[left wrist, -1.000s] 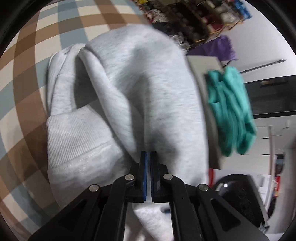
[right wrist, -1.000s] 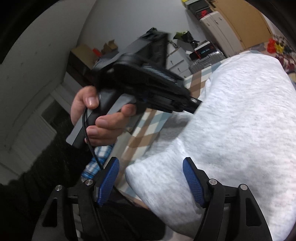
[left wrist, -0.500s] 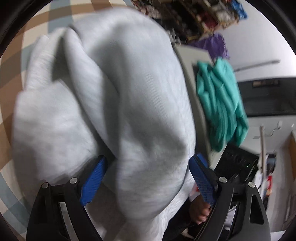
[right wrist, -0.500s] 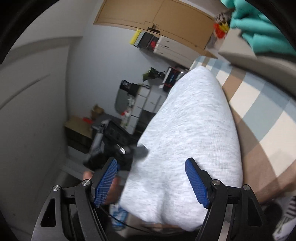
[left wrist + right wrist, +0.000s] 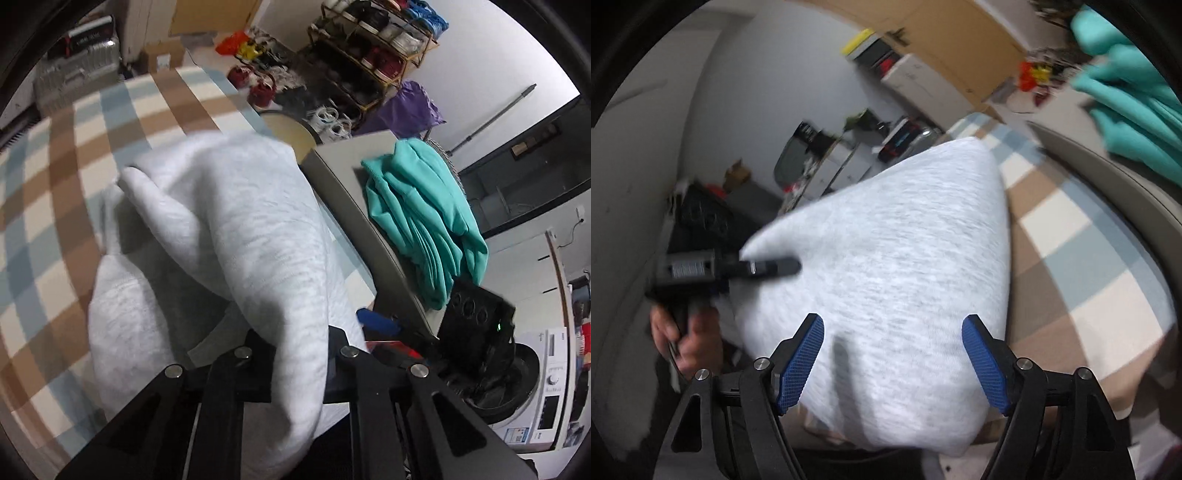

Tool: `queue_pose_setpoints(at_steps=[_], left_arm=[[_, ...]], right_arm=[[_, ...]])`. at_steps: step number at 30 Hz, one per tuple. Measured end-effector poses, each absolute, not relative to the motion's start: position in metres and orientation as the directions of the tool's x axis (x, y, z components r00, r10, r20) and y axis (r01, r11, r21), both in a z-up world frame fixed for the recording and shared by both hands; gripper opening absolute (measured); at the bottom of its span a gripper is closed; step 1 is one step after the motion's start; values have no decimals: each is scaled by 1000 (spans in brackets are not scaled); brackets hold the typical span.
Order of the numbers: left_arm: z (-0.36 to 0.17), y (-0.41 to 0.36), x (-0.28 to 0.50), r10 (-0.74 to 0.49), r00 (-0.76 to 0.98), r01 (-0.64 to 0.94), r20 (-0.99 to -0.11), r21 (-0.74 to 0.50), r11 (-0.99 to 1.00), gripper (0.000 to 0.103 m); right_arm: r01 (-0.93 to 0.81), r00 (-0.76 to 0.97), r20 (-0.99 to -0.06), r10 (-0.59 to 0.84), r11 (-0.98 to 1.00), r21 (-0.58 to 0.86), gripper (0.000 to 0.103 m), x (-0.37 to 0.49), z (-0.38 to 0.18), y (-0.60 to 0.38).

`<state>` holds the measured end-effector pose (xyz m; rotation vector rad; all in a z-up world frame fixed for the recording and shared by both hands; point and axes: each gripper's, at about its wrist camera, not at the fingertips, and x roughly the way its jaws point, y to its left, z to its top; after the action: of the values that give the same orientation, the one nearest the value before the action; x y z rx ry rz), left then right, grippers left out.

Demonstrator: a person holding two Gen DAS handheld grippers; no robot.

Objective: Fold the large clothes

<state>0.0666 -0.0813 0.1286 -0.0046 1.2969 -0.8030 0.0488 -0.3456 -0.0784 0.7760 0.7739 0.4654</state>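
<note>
Grey marled sweatshirt (image 5: 229, 236), bunched, thick folds

Checked bed (image 5: 55, 192) – grey sweatshirt (image 5: 236, 229) on it

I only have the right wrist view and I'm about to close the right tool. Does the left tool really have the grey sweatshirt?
Observer: Yes. In the left wrist view, the left tool is closing with a fold of the grey sweatshirt between its fingers.
Operator: Is anything lying under that fold?
Observer: A lower layer of the same sweatshirt lies bunched on the checked cover, to the fold's left in that view.
</note>
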Motion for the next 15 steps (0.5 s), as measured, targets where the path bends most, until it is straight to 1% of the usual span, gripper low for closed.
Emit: queue_pose_setpoints(at_steps=[3,5,6,7,8,9,10,11,12,13,14,15], left_arm=[[142,-69,66,-493,87,544,-866,-374,752,9],[141,-55,69,-455,123,538,-882,-326,777,9],[136,-45,74,-429,132,528,-894,-303,794,9],[128,-38,78,-405,147,513,-902,-281,811,9],[120,-36,80,-389,151,504,-909,-268,821,9],[111,-24,86,-371,162,482,-914,-255,838,10],[104,-16,91,-362,176,470,-915,-245,848,10],[100,-13,96,-360,182,463,-915,-243,852,12],[92,-3,102,-352,195,445,-915,-238,863,15],[90,2,105,-347,206,432,-915,-233,871,16],[86,11,110,-354,217,414,-910,-242,877,19],[83,18,114,-362,226,402,-904,-251,881,26]], right_arm=[[-159,624,-522,581,748,644,68,54,-63,-315],[-206,590,-587,554,806,554,54,58,-57,-287],[-228,575,-614,541,827,514,50,60,-57,-275],[-255,564,-643,518,850,461,39,62,-58,-260],[-285,557,-662,501,864,414,24,59,-58,-248],[-327,535,-676,506,862,386,18,60,-59,-235],[-356,515,-684,516,855,377,15,59,-60,-226],[-378,508,-694,509,856,352,16,60,-62,-217],[-396,510,-703,496,860,320,16,61,-61,-210],[-430,505,-712,488,857,283,16,65,-59,-201],[-441,509,-713,482,858,265,16,69,-57,-198],[-447,516,-710,479,858,254,16,72,-52,-196]])
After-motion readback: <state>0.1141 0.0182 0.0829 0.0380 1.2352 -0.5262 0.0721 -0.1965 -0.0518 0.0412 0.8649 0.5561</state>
